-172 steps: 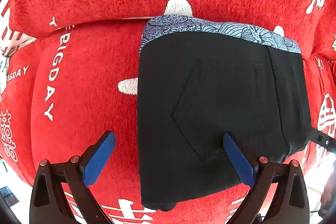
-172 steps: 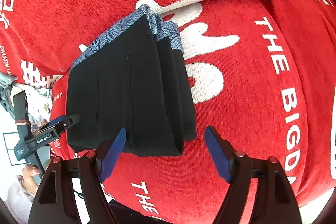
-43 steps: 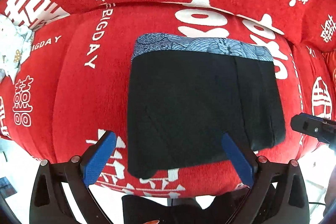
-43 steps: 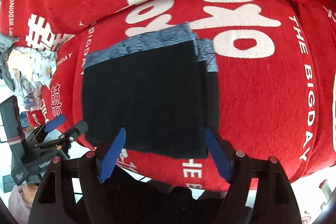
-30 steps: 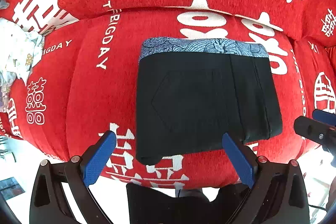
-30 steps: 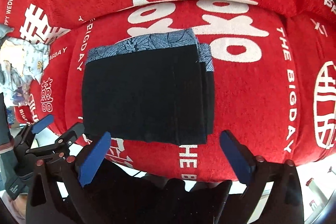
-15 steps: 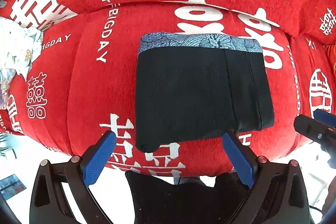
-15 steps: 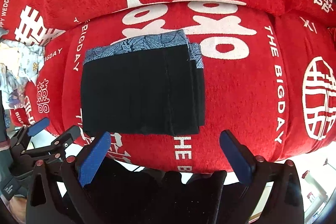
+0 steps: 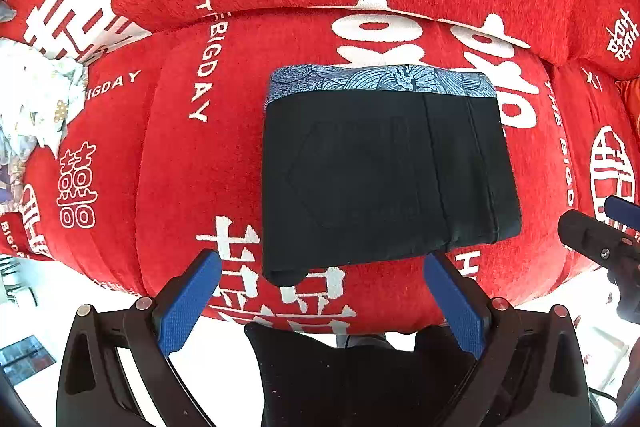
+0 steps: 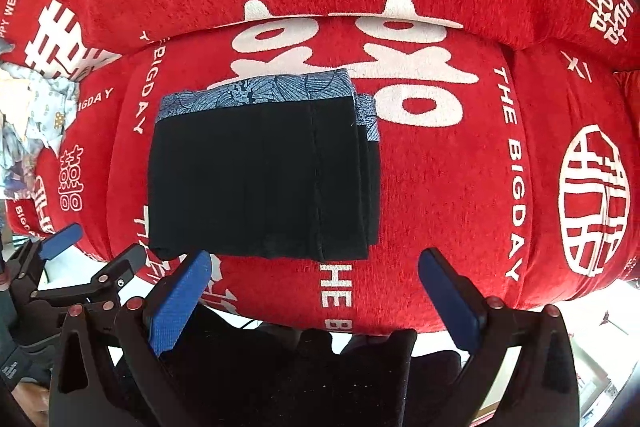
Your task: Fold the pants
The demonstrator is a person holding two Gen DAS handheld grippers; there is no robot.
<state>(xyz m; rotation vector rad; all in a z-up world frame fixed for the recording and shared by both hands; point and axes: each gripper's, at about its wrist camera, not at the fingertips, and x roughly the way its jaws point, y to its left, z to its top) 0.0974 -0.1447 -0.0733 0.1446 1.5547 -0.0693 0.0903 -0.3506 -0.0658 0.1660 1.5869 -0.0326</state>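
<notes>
Right wrist: folded pants [image 10: 260, 179] on red printed sofa [image 10: 460, 187], crumpled cloth [image 10: 36, 115] left; both claws [image 9: 324, 301] [image 10: 316, 303] wide, empty.

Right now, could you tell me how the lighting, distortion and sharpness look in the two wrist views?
Left wrist view: strong fisheye bulge, dark vignette corners, the folded pants sharp, pocket stitching faint in the black; floor below the sofa cover overexposed white. Right wrist view: same curvature, the pants nearly featureless black, patterned waistband crisp, bright blown-out corner at lower right.
</notes>
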